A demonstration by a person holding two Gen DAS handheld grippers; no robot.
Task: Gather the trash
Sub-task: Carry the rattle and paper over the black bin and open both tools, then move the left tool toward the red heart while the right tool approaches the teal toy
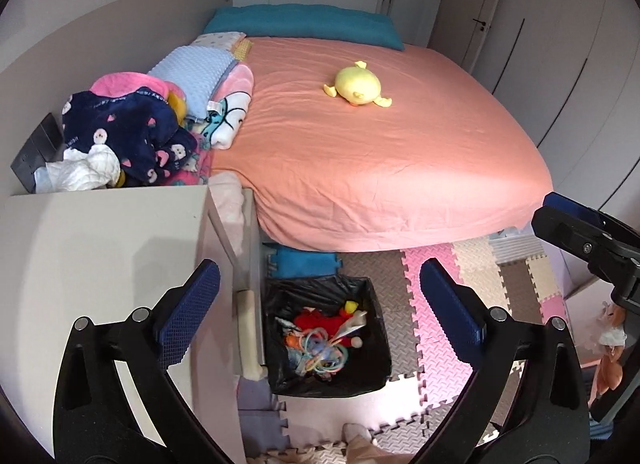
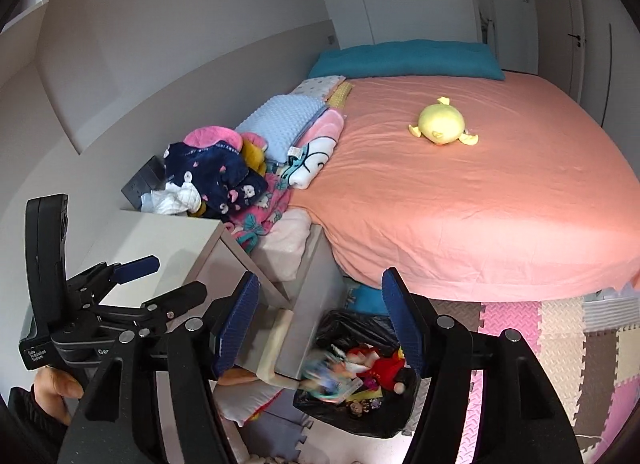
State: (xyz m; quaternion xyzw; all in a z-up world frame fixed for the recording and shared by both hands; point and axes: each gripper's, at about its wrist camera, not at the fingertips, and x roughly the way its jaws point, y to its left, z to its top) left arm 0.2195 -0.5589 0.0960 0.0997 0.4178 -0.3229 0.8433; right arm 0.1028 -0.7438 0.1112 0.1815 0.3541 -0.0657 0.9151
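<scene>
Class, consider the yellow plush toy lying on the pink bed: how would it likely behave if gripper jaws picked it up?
The yellow plush toy looks rounded and stuffed, so it would probably squash between the jaws. Its small fins look floppy and would likely dangle. It seems light for its bulk, barely denting the sheet.

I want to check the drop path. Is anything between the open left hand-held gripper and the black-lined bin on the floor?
Nothing visible blocks it. The left hand-held gripper is open and empty, directly above the bin, which holds toys beside the white cabinet.
</scene>
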